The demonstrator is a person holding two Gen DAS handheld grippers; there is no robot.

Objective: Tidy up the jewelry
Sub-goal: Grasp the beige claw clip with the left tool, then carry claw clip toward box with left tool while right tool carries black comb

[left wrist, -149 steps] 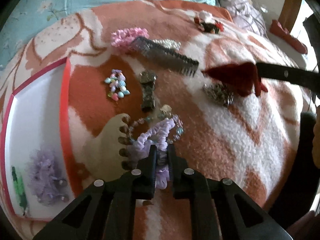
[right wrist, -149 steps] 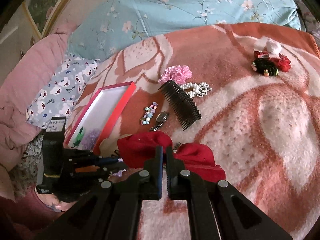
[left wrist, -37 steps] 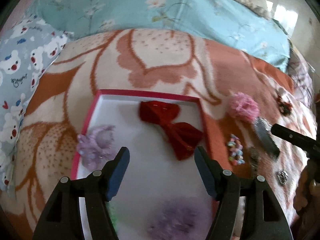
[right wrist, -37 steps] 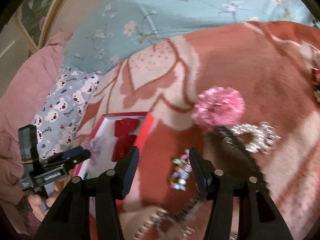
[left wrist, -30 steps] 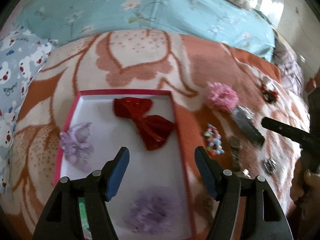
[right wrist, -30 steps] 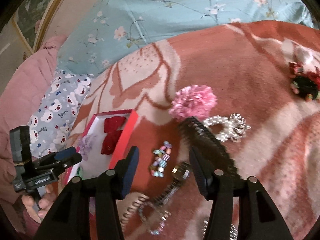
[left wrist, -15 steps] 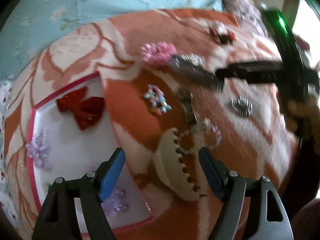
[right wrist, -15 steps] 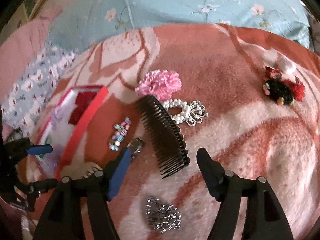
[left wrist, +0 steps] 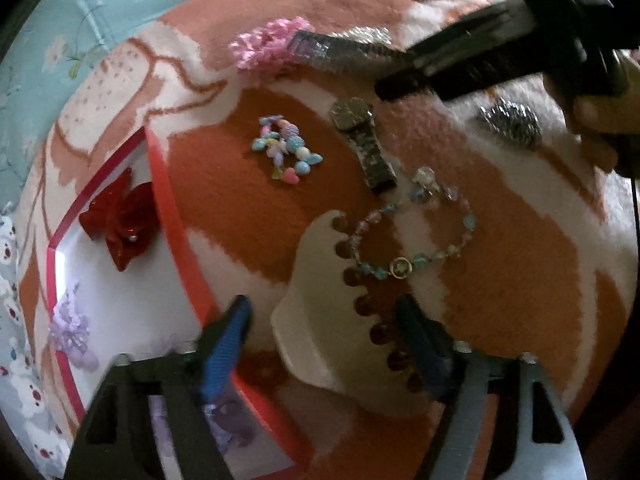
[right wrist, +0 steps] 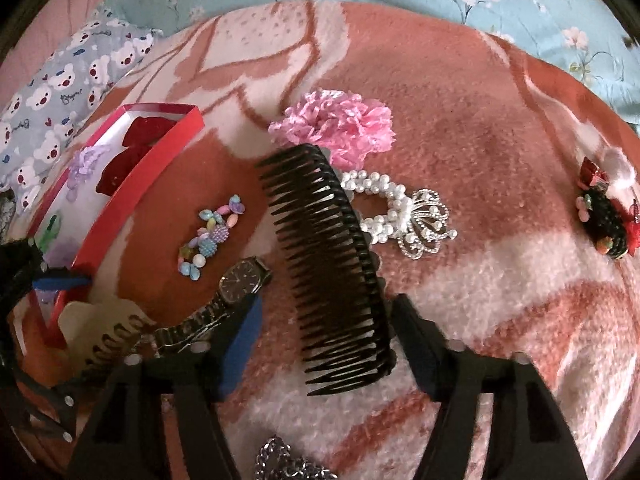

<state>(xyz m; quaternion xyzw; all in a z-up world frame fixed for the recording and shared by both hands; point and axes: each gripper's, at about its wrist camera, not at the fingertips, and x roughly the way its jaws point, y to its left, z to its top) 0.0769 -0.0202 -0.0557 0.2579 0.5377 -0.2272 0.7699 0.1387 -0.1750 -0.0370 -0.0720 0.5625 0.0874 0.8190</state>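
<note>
Across the orange-and-white blanket point(right wrist: 500, 128) on the bed, several pieces show only in part. Under the black comb point(right wrist: 336, 264), the pearl band with its small crown point(right wrist: 404, 212) and the pink flower point(right wrist: 336, 124) are each half covered. A silver chain piece point(right wrist: 288, 464) is cut off by the lower edge of the right wrist view. Inside the red box point(left wrist: 176, 240), the red bow point(left wrist: 120, 220) lies clear, but the purple pieces point(left wrist: 72, 328) are blurred. No lettering can be read on the watch point(right wrist: 240, 280) face; print on the bear pillow point(right wrist: 60, 92) is too small to make out.

The left gripper point(left wrist: 324, 332) has just been closing; its fingers stand apart on either side of the cream hair claw point(left wrist: 316, 320) without pressing it. The right gripper point(right wrist: 324, 332) has likewise been closing, its fingers apart around the comb's near end, not clamped. The beaded bracelet point(left wrist: 416, 232) lies just beside the claw.
</note>
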